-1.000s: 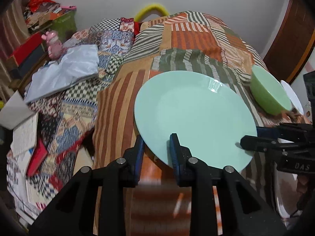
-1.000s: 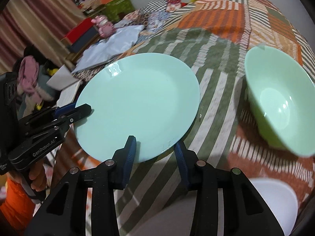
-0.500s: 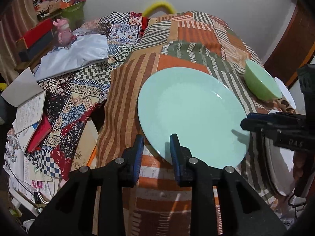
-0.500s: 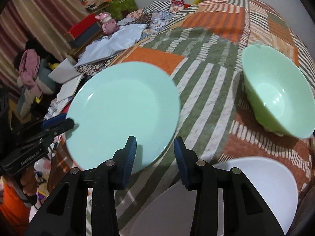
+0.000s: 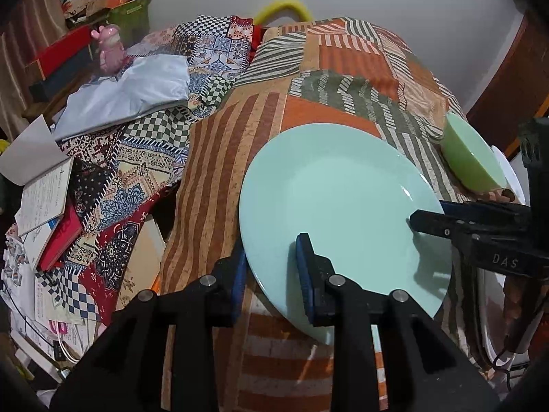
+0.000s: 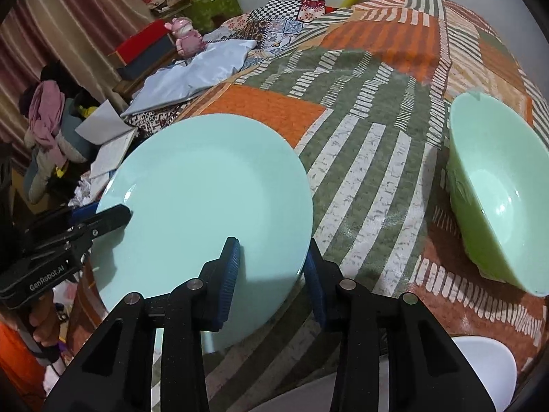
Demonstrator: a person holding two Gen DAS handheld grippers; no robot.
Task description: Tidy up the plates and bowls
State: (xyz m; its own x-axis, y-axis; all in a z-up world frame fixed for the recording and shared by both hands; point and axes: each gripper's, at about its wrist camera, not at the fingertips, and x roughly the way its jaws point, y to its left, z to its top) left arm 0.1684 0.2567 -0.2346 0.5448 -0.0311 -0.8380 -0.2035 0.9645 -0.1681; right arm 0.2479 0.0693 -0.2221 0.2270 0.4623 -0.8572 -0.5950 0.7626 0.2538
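- Left wrist view, from left to right: books and papers [image 5: 41,202] lie in a heap, then one grey cloth [image 5: 127,94] and one pink figurine [image 5: 110,51] sit on a patchwork blanket [image 5: 144,158].
- One pale blue-green plate [image 5: 343,202] is held tilted above the striped bedcover [image 5: 219,185]; the left gripper [image 5: 271,267] is clamped on its near left rim, one finger under and one on top.
- At the far right of that view, one green bowl [image 5: 470,158] rests on the bedcover, with one white plate [image 5: 507,168] just behind it.
- Right wrist view, from left to right: the left gripper [image 6: 113,216] grips the plate's [image 6: 206,206] left edge, a hand [image 6: 44,322] below it.
- The right gripper [image 6: 274,257] straddles the plate's right rim; its jaws have just been closing, narrow now, the rim between them, and I cannot tell whether both pads press on it.
- The one green bowl [image 6: 494,199] stands tilted on the bedcover [image 6: 370,144], well apart from the plate.
- One white plate [image 6: 480,370] lies at the bottom right.
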